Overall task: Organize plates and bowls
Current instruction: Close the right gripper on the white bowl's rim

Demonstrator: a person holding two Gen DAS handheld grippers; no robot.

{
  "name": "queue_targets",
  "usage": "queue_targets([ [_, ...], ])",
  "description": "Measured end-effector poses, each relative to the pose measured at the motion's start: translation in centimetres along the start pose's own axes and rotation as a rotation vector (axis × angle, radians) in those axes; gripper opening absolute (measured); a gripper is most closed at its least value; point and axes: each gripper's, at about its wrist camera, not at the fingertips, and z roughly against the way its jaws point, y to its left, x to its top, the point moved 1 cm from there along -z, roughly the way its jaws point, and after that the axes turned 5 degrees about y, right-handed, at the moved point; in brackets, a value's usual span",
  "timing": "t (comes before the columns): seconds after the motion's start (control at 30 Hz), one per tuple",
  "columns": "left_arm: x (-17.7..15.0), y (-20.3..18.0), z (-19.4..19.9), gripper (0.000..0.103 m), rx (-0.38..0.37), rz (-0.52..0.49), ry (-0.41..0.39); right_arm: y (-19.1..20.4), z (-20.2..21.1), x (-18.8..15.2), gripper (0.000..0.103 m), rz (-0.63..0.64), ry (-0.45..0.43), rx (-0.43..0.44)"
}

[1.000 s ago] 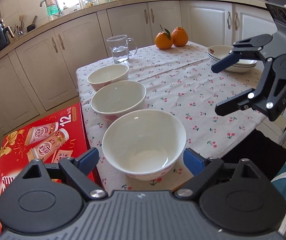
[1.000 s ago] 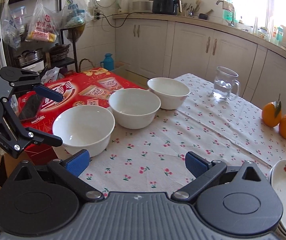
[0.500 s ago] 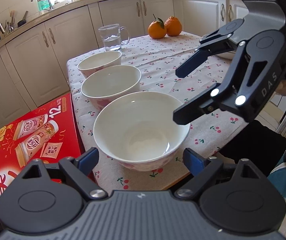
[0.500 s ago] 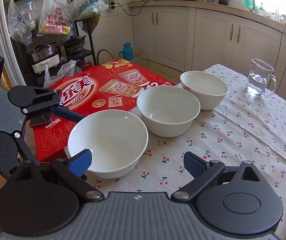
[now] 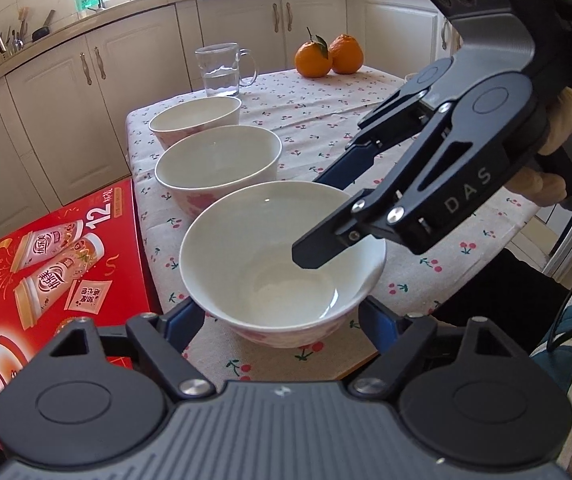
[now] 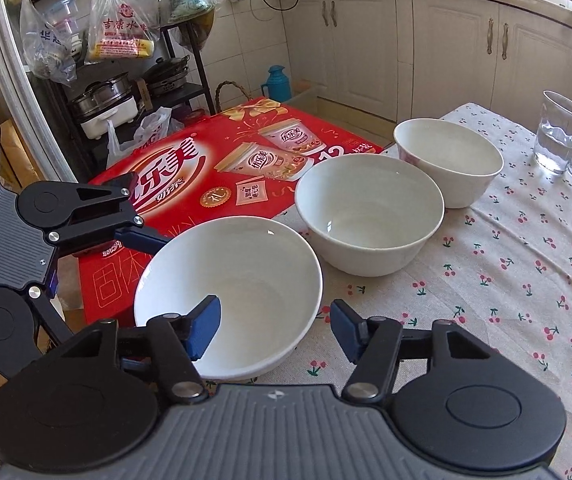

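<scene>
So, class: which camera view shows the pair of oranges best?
The left wrist view: both oranges sit in plain sight at the far end of the table, beyond the glass mug. The right wrist view leaves them out of frame entirely.

The left wrist view sits low at the bench corner, close to the nearest bowl (image 5: 282, 264), facing along the bowl row toward the cabinets at 12 o'clock. The right wrist view looks over that same bowl (image 6: 228, 296) from the side. Both share the three bowls and the red box (image 5: 46, 264).
</scene>
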Motion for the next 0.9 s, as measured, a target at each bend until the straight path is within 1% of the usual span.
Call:
queue_targets([
  [0.17, 0.0, 0.1, 0.0, 0.084, -0.002, 0.0, 0.0, 0.2, -0.3, 0.0, 0.065, 0.002, 0.004, 0.033],
  [0.4, 0.3, -0.2, -0.1, 0.083, -0.002, -0.011, 0.009, 0.2, -0.1, -0.1, 0.065, -0.007, 0.001, 0.038],
  [0.67, 1.6, -1.4, -0.3, 0.083, -0.027, -0.039, 0.001, -0.1, 1.4, -0.8, 0.066, -0.017, -0.019, 0.01],
  [0.9, 3.8, -3.4, -1.7, 0.083, -0.079, -0.088, -0.022, -2.0, 3.5, -2.4, 0.066, -0.055, -0.032, -0.051],
])
